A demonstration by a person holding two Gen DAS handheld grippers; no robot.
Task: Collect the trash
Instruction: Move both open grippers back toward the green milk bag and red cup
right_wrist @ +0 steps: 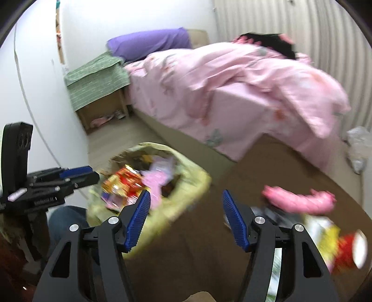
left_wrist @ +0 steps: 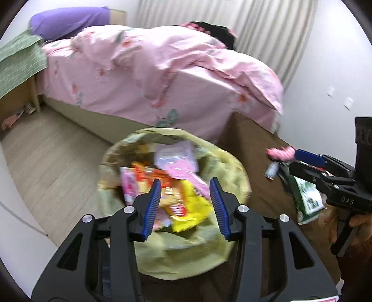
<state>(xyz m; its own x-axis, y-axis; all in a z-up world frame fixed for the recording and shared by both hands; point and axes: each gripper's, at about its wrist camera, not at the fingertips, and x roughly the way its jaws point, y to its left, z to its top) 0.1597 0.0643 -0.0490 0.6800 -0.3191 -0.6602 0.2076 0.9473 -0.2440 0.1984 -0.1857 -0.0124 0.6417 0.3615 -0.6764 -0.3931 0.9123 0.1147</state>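
Note:
A yellow-green trash bag (left_wrist: 176, 255) stands open at the edge of the brown table (left_wrist: 246, 144), stuffed with red, pink and yellow wrappers (left_wrist: 193, 209). My left gripper (left_wrist: 186, 183) hovers open just above the bag's mouth with nothing between its pads. My right gripper (right_wrist: 186, 194) is open and empty over the table, between the bag (right_wrist: 193, 178) and loose trash on the right: a pink wrapper (right_wrist: 300, 201) and a red-and-yellow packet (right_wrist: 344, 246). The left wrist view also shows a small can (left_wrist: 272, 170) and a green-white packet (left_wrist: 307, 197) near the right gripper (left_wrist: 296, 160).
A bed with a pink quilt (left_wrist: 162, 76) and purple pillow (left_wrist: 69, 21) fills the background. A nightstand under a green cloth (right_wrist: 97, 79) stands by the wall. Pale wood floor (left_wrist: 51, 162) lies left of the bag. A crumpled clear plastic bag (right_wrist: 358, 148) sits far right.

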